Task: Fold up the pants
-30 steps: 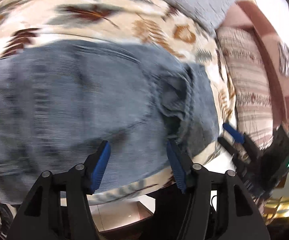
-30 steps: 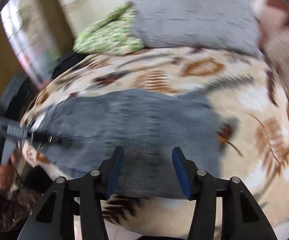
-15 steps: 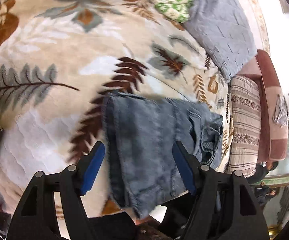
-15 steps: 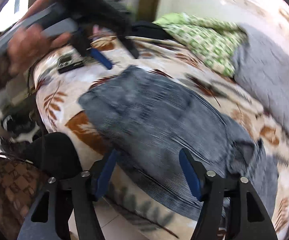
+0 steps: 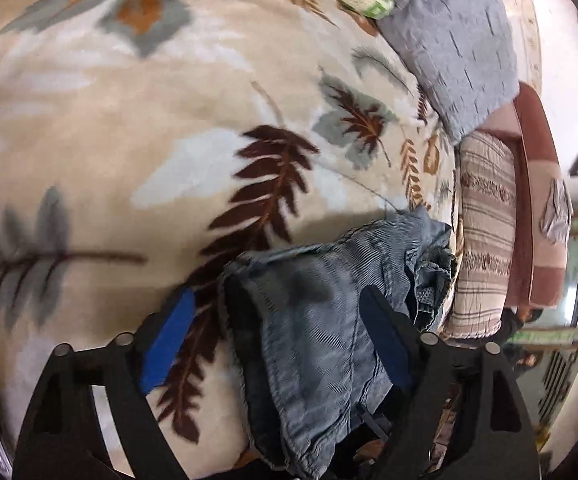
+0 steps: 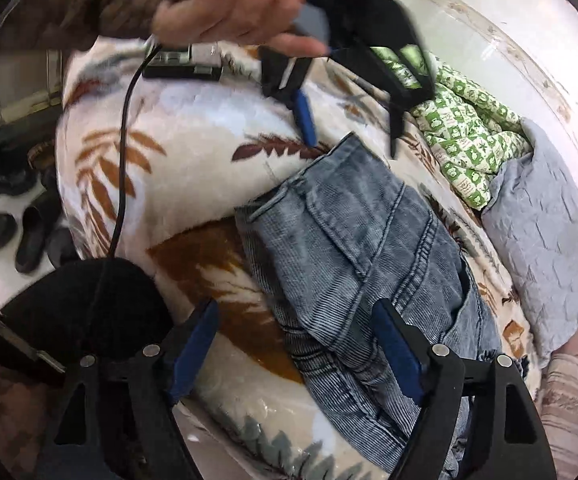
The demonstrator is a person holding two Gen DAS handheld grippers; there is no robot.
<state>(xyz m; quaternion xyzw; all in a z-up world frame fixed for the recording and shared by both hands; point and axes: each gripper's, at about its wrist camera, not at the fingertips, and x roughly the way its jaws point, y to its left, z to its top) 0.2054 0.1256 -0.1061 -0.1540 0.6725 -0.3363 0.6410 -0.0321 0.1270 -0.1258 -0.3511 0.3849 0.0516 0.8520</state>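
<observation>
Currently the folded pants (image 5: 329, 328) lie at the edge of the bed's leaf-print blanket (image 5: 129, 140). Left gripper (image 5: 277, 344) and right gripper (image 6: 295, 354) — both fingers wide, jaws just opening — hover over the denim, gripping nothing.

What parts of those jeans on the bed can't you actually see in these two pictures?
- Left wrist view: the jeans' near end is cut off by the bottom edge and the left claw.
- Right wrist view: the lower end hides behind the right claw.
- Underneath layers: covered by the top fold.
</observation>
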